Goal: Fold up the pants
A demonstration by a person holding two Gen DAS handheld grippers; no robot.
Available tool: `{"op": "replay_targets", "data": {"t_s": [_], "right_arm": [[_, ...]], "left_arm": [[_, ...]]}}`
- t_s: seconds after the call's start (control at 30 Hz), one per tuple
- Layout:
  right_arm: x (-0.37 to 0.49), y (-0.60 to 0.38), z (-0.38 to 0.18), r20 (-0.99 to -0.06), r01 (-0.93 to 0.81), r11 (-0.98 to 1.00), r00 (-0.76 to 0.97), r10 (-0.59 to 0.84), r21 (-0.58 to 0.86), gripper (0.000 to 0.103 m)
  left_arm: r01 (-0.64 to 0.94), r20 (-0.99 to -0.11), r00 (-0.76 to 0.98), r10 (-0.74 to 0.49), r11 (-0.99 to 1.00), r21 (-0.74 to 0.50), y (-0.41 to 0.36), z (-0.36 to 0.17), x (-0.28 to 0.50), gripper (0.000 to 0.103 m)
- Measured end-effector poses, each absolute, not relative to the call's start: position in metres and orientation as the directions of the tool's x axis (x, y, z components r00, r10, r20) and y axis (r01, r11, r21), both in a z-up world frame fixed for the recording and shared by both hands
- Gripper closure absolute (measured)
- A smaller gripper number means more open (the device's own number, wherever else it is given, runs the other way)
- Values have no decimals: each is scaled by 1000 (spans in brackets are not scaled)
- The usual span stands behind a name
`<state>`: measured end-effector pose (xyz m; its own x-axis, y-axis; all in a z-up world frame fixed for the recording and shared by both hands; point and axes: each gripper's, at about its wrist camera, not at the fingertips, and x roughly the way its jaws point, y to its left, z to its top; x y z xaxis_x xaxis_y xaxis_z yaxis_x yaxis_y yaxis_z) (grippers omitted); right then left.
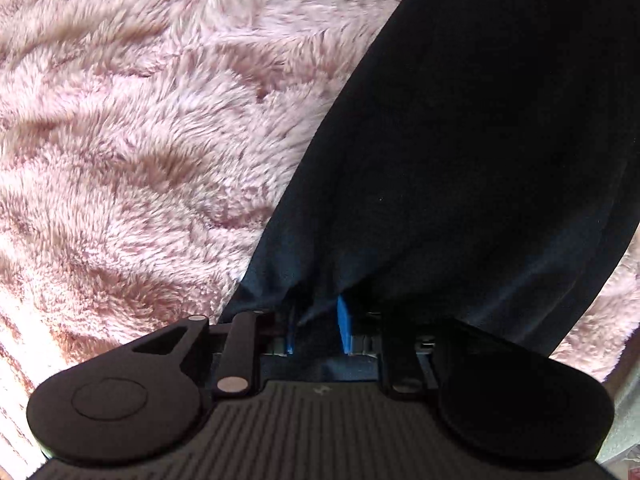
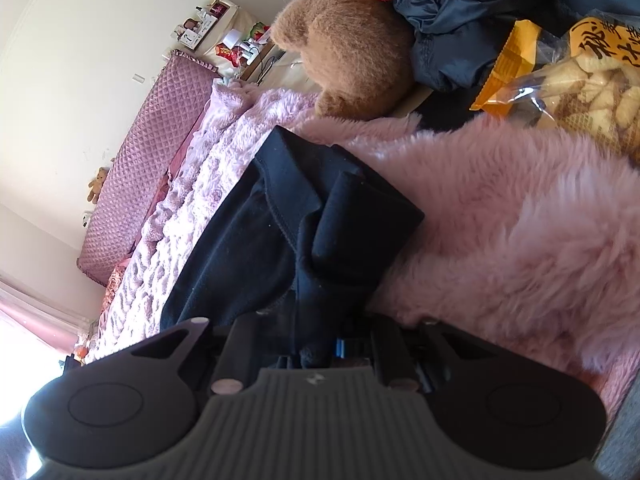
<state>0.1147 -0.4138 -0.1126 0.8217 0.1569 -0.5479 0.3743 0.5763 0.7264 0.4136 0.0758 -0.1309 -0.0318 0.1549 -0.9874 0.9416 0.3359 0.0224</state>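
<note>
Left gripper (image 1: 318, 326): blue-padded jaws pinch an edge of the dark navy soft-fabric pants (image 1: 460, 140), lifted over the fluffy pink fleece blanket (image 1: 140, 140). Right gripper (image 2: 320, 344): jaws apparently clamped on another bunched edge, pads mostly hidden. Mid-fold, likely. Next: carry both edges across together, lay flat.
</note>
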Motion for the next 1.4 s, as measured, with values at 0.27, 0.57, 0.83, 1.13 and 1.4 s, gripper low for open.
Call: {"op": "replay_targets", "data": {"t_s": [0.27, 0.57, 0.83, 1.13, 1.4], "right_arm": [[115, -414, -112, -545, 371, 572, 823, 163, 732, 92], [115, -413, -111, -545, 369, 576, 822, 164, 729, 92], [113, -416, -113, -541, 364, 567, 822, 177, 739, 92], [116, -411, -113, -549, 368, 587, 820, 160, 721, 92], [113, -412, -116, -530, 367, 562, 834, 154, 741, 92]], "left_arm": [[948, -989, 40, 142, 306, 82, 73, -102, 410, 102], [923, -959, 217, 180, 281, 262, 67, -83, 429, 100], [605, -876, 482, -22, 732, 314, 160, -36, 465, 36], [-101, -795, 586, 153, 988, 116, 365, 7, 400, 32], [-297, -846, 531, -45, 926, -235, 452, -37, 325, 36]]}}
